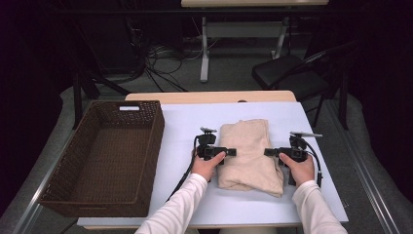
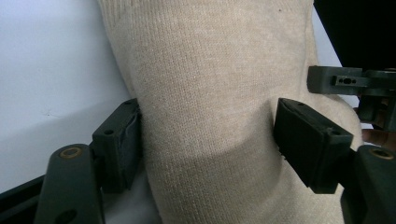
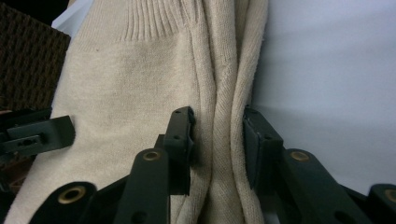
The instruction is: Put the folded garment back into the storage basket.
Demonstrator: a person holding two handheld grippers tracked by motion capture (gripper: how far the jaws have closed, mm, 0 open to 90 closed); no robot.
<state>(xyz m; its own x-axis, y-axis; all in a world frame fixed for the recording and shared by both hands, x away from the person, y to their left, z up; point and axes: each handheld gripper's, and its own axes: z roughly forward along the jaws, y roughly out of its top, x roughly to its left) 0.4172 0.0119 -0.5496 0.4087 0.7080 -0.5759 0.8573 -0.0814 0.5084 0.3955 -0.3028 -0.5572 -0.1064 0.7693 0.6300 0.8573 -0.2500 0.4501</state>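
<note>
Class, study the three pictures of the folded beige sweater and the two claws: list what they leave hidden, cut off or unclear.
- Sweater underside: hidden by its own folds, high view.
- Sweater's far and near ends: cut off by the picture edges, left gripper view.
- Left claw pads: one buried in knit.
- Basket near inner wall: hidden by its rim, high view.
- Right claw: the fold's inner layers are pinched out of sight.

One folded beige sweater [image 1: 249,155]; one brown wicker basket [image 1: 73,161]; two hand-held grippers, left hand-held gripper [image 1: 231,152], right hand-held gripper [image 1: 269,152].

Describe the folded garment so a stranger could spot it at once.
Start at the white table: a dark woven basket stands at its left end. Right of it, mid-table, lies the folded beige knit sweater, gripped at each side by the left gripper and right gripper. It is the table's one soft, pale thing.
</note>
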